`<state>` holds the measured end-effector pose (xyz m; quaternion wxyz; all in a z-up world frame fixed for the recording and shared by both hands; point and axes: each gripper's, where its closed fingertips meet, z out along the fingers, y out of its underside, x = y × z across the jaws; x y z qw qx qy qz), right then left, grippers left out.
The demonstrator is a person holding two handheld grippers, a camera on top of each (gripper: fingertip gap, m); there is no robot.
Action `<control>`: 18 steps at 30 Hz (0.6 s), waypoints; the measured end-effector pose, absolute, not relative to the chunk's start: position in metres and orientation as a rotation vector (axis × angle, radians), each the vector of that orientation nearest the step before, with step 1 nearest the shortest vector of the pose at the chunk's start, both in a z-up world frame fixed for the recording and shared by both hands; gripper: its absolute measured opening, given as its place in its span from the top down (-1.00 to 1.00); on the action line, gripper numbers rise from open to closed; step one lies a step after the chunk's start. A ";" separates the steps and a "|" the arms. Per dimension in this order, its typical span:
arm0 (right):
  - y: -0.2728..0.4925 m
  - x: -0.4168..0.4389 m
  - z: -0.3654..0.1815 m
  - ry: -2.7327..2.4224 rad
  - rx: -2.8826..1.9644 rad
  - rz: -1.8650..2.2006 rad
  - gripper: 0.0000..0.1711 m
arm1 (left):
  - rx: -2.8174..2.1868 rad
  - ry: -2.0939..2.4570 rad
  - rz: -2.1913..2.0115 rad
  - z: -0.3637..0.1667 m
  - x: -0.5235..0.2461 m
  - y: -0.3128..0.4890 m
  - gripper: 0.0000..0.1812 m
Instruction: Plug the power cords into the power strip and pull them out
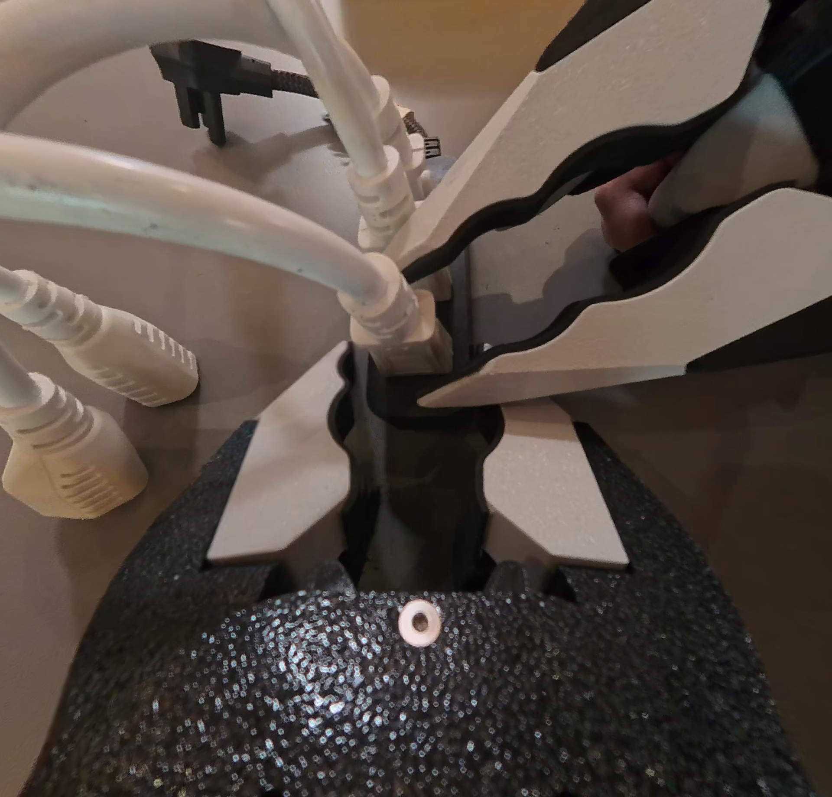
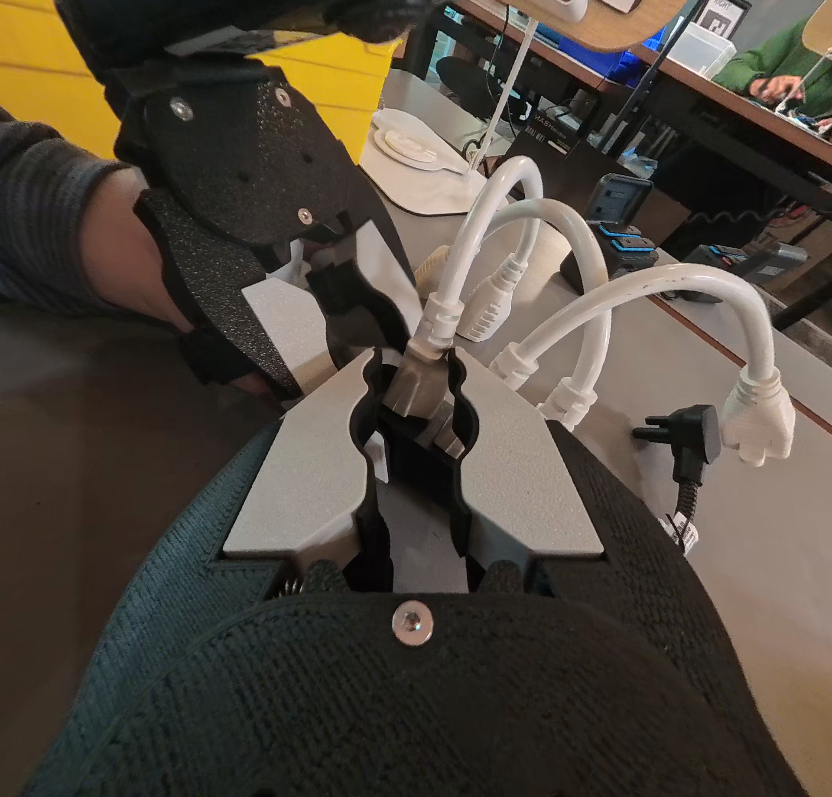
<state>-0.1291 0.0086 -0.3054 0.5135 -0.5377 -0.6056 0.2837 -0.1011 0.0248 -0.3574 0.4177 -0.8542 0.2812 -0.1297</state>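
My right gripper (image 2: pixel 414 361) is shut on a white plug (image 2: pixel 414 390) that stands on the power strip (image 2: pixel 414 464). In the left wrist view the right gripper (image 1: pixel 414 338) comes in from the right, its two fingers on either side of the same plug (image 1: pixel 400 325). My left gripper (image 1: pixel 405 397) grips the end of the power strip (image 1: pixel 396 482) between its pads. It also shows in the right wrist view (image 2: pixel 360 325), reaching in from the left, close to the plug. Other white cords (image 2: pixel 562 397) stand plugged in farther along the strip.
Two loose white plugs (image 1: pixel 148 361) (image 1: pixel 76 469) lie on the table at the left. A black plug (image 1: pixel 202 82) (image 2: pixel 689 433) lies beyond the strip, and a white plug (image 2: pixel 761 419) hangs beside it. A lamp base (image 2: pixel 423 176) and black chargers (image 2: pixel 626 244) stand farther back. Left tips to right tips: about 5 centimetres.
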 end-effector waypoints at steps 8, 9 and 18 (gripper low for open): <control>0.010 -0.129 -0.305 -1.445 -1.305 0.697 0.69 | -2.151 0.698 -0.338 -0.358 -0.102 0.022 0.49; 0.011 -0.129 -0.304 -1.438 -1.310 0.702 0.71 | -2.152 0.699 -0.339 -0.358 -0.102 0.022 0.50; 0.008 -0.122 -0.303 -1.410 -1.334 0.642 0.68 | -2.151 0.704 -0.341 -0.358 -0.102 0.021 0.49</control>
